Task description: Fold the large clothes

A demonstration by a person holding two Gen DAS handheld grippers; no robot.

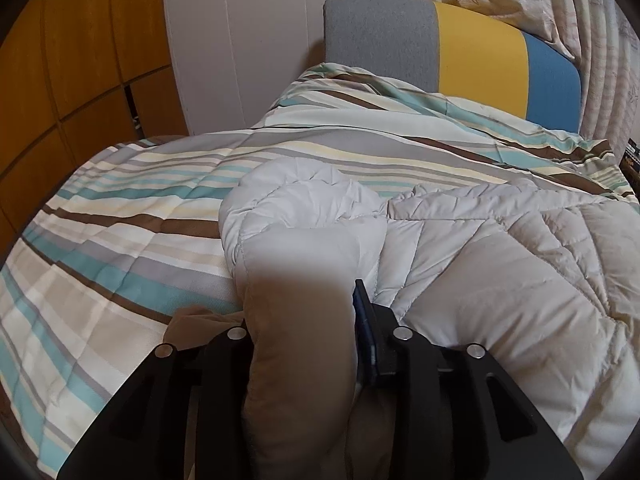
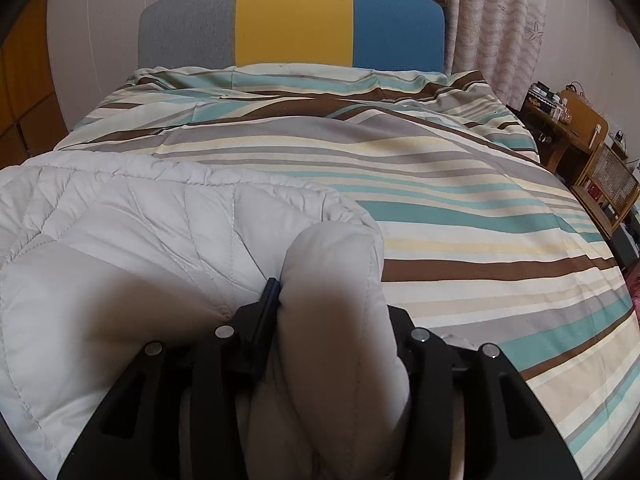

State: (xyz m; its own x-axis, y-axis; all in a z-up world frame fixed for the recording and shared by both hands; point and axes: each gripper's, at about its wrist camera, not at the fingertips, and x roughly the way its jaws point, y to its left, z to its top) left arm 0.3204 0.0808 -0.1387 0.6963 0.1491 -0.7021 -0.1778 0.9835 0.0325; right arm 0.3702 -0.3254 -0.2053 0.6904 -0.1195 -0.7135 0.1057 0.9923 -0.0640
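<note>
Left claw (image 1: 304, 320): nearest the lens, partly parted, a thick padded fold of the coat (image 1: 500, 272) bulging between its fingers and touching the right finger (image 1: 362, 320).
Right claw (image 2: 332, 312): partly parted too, a fat fold of the coat (image 2: 120, 240) filling the gap, against its left finger (image 2: 268, 308).
Coat: pale grey, quilted, lying on the bed.
Bedspread (image 2: 460, 208): striped, under the coat.
Headboard (image 2: 296, 20): grey, yellow, blue.

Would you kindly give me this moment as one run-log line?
left gripper: padded jacket fold between jaws | right gripper: same | jacket: on striped bedspread
</note>
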